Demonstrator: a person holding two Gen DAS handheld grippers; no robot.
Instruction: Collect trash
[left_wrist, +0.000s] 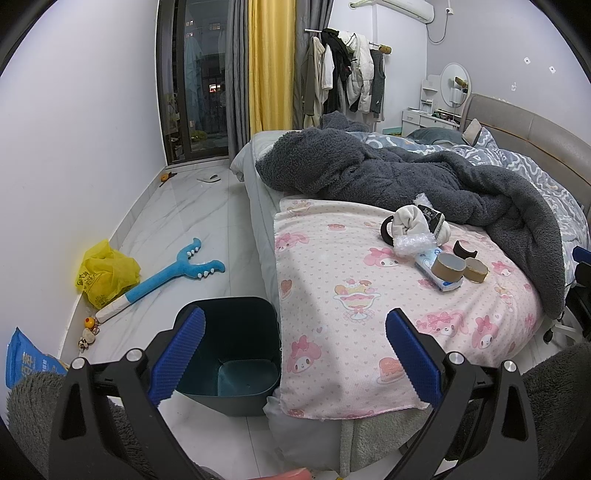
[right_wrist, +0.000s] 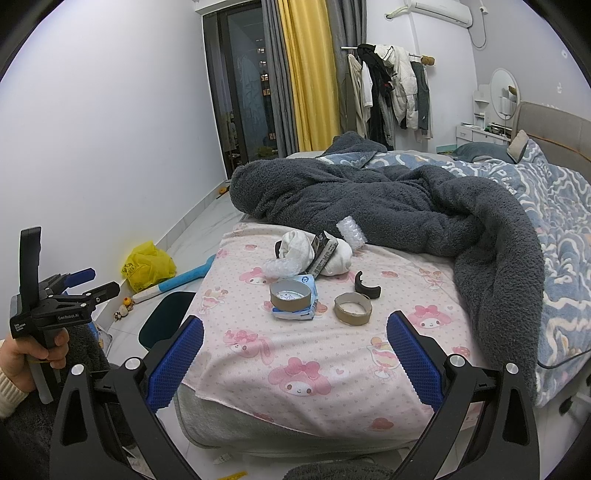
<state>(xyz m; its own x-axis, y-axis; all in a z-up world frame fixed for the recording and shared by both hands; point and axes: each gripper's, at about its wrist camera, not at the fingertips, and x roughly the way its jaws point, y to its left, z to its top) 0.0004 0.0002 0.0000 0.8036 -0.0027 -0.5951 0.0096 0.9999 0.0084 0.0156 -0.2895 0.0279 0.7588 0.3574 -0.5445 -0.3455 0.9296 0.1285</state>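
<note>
Trash lies on the pink blanket (right_wrist: 295, 354) at the bed's foot: two cardboard tape cores (right_wrist: 290, 294) (right_wrist: 352, 308), a blue tissue pack (right_wrist: 295, 312), bubble wrap (right_wrist: 280, 267), a black curved piece (right_wrist: 366, 288), a dark wrapper (right_wrist: 325, 251) and white socks (right_wrist: 295, 245). The same pile shows in the left wrist view (left_wrist: 448, 266). A dark teal bin (left_wrist: 232, 354) stands on the floor beside the bed. My left gripper (left_wrist: 295, 358) is open and empty above the bin and blanket edge. My right gripper (right_wrist: 295, 362) is open and empty over the blanket, short of the trash.
A grey fleece blanket (right_wrist: 369, 199) is heaped behind the trash. On the floor by the wall lie a yellow bag (left_wrist: 105, 273), a blue plush toy (left_wrist: 166, 275) and a blue packet (left_wrist: 26, 363). The left gripper also shows in the right wrist view (right_wrist: 85, 282).
</note>
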